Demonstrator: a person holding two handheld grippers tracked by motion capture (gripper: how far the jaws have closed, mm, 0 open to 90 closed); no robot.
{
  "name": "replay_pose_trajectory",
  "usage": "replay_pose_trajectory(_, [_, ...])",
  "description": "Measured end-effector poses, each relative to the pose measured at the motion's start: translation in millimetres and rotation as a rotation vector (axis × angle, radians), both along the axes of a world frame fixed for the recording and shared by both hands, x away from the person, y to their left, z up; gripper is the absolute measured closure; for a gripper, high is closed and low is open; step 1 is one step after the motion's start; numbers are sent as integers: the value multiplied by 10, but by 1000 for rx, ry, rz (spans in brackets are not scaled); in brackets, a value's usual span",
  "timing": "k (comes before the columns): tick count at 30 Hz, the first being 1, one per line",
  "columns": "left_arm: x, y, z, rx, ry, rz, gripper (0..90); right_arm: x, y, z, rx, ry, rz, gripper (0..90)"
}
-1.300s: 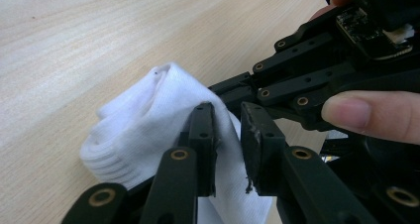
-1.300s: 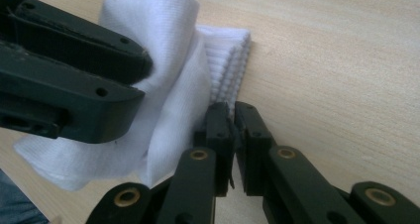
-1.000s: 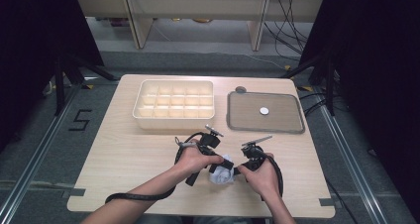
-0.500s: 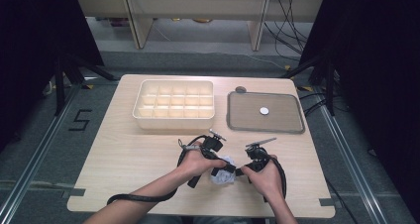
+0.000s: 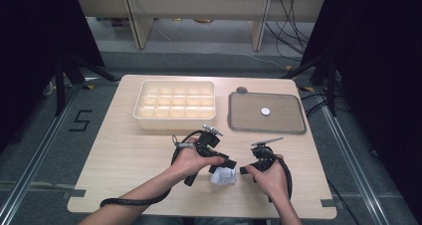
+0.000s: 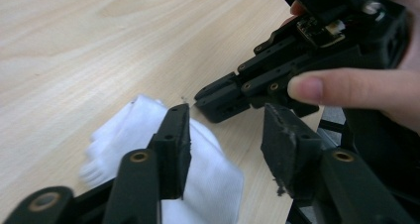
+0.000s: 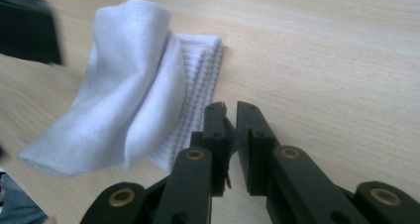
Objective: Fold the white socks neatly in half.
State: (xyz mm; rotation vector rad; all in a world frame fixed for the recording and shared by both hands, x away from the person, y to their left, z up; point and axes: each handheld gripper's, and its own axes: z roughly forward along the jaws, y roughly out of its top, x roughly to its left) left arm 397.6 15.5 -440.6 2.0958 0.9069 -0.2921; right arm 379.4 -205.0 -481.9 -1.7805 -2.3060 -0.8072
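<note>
My left hand-held gripper (image 6: 225, 135) has just been opening, jaws apart over the cloth (image 6: 208, 184), gripping nothing. My right hand-held gripper (image 7: 229, 116) is nearly closed, empty. Cloth lies crumpled on the worktop (image 5: 124, 155) between them.

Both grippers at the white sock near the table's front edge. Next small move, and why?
Probably lift the left gripper clear and re-aim. Its jaws have just been opening and stand apart with nothing pressed between them, one above the crumpled white ribbed sock, which lies loose on the light wooden table. The right gripper sits nearly shut beside the sock's folded edge, gripping none of it.
</note>
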Motion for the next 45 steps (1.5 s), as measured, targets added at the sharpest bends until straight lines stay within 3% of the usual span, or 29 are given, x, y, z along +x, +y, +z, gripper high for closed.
replay_pose_trajectory(3, [-30,87,-2,65,-10,-25,739,-18,-38,22,-6,-9,-15,830])
replay_pose_trajectory(6, [-58,64,-100,95,16,-68,824,-30,-60,52,9,-15,-18,828])
replay_pose_trajectory(9, [-61,-27,-201,105,29,-83,838,-39,-73,74,4,-22,-18,827])
replay_pose_trajectory(10, [-50,-50,-230,110,28,-92,839,-22,-97,43,7,-75,17,827])
replay_pose_trajectory(11, [-48,-78,-253,118,23,-87,839,-40,-84,65,3,-30,-9,826])
replay_pose_trajectory(12, [-41,-96,-273,124,20,-87,839,-45,-80,68,5,-27,-13,826])
replay_pose_trajectory(14, [-26,-111,-303,150,14,-105,838,-50,-83,59,3,-50,-1,824])
replay_pose_trajectory(16, [-38,-138,-335,149,25,-88,837,-64,-80,66,-3,-33,-23,823])
replay_pose_trajectory(17, [-23,-126,-344,170,15,-114,836,-48,-93,43,5,-61,6,823])
replay_pose_trajectory(18, [-40,-151,-363,145,34,-84,836,-61,-83,61,-2,-28,-15,823])
replay_pose_trajectory(19, [-37,-151,-368,146,33,-85,836,-47,-97,33,3,-71,13,822])
replay_pose_trajectory(20, [-34,-153,-372,146,30,-85,836,-64,-79,63,-2,-23,-19,822])
replay_pose_trajectory(22, [-29,-148,-373,152,32,-83,835,-51,-95,40,7,-67,10,820])
replay_pose_trajectory(23, [-11,-128,-369,175,24,-105,834,-50,-101,37,8,-78,18,818])
replay_pose_trajectory(24, [-21,-139,-374,159,30,-83,835,-64,-92,59,0,-39,-9,815])
replay_pose_trajectory(27, [-16,-130,-371,161,22,-101,830,-65,-98,65,3,-14,-20,805])
replay_pose_trajectory(28, [-34,-143,-365,147,25,-79,824,-65,-100,64,4,-16,-20,802])
replay_pose_trajectory(29, [-20,-120,-346,166,15,-113,810,-64,-105,58,6,-25,-14,798])
replay_pose_trajectory(31, [-52,-132,-304,143,15,-77,765,-65,-118,58,-3,-23,-15,788])
replay_pose_trajectory(32, [-52,-118,-274,148,5,-86,738,-60,-130,48,3,-77,6,782])
replay_pose_trajectory(33, [-55,-102,-242,148,-1,-90,714,-70,-125,75,7,-25,-16,774])
replay_pose_trajectory(38, [-71,-45,-85,127,-44,-47,575,-58,-184,58,-27,-114,20,715])
replay_pose_trajectory(39, [-67,-26,-42,136,-67,-44,542,-59,-178,70,-9,-108,13,704])
replay_pose_trajectory(41, [-58,1,10,144,-91,-34,502,-66,-199,67,-43,-124,16,688])
replay_pose_trajectory(45, [-9,50,48,150,-103,5,427,-85,-211,75,-33,-126,-2,670])
